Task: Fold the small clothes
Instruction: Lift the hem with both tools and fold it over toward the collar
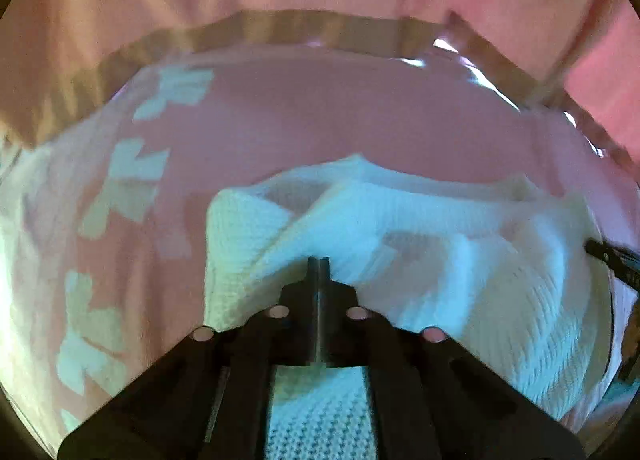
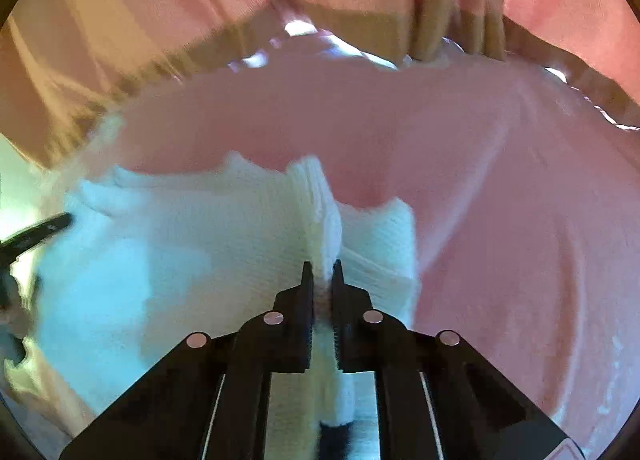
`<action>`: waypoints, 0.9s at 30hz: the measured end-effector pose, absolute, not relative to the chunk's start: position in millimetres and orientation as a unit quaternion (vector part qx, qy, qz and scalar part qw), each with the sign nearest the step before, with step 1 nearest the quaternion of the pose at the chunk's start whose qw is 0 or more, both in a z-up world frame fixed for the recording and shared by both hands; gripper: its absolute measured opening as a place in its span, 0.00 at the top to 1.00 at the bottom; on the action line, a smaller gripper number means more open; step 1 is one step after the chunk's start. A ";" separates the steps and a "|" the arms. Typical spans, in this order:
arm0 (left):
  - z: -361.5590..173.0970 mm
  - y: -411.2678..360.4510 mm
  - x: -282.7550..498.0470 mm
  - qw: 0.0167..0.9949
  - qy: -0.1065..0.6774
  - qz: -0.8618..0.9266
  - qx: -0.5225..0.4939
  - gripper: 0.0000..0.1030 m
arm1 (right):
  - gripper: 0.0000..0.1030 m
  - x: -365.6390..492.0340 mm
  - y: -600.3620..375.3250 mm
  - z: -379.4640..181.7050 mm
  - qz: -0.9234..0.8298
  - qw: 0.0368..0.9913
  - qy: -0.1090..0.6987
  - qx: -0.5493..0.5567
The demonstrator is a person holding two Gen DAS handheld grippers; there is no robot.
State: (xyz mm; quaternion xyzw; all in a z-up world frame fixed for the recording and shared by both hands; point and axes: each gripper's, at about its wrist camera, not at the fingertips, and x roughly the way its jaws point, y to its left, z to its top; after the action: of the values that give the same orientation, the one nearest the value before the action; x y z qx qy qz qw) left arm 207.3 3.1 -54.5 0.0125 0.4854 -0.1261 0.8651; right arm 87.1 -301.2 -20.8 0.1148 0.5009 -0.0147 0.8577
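Both grippers pinch the white knit garment (image 1: 460, 227) on the pink surface (image 1: 320, 111): right gripper (image 2: 322, 266) clamped on a raised ridge, left gripper (image 1: 319, 262) fully closed at a fold, presumably to lift an edge for folding

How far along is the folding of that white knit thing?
Barely begun. The white knit lies rumpled on the pink cloth, with no neat fold showing. The right gripper pinches a ridge of it; the left gripper is shut against its edge. Folding it is all still left.

Both grippers, left (image 1: 319, 262) and right (image 2: 322, 266), are chunky black plastic, four shiny round rivets each, ridged pads on the right one.
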 end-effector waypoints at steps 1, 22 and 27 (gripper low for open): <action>-44.6 8.5 206.8 0.876 0.468 -0.120 0.002 1.00 | 0.93 84.2 -298.5 -12.7 -0.007 0.865 0.486 0.122; -65.7 5.1 215.9 0.860 0.484 -0.155 0.038 0.75 | 0.65 99.3 -302.9 -44.2 -0.042 0.853 0.506 0.122; -59.8 10.2 214.8 0.871 0.472 -0.138 0.025 0.96 | 0.73 95.7 -300.4 -48.6 -0.041 0.857 0.503 0.103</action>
State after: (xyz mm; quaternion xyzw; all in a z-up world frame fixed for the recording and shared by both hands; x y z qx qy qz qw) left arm 214.8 10.2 -59.8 0.0250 0.4717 -0.1378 0.8706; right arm 95.7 -300.4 -48.6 0.1034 0.5033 -0.0413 0.8569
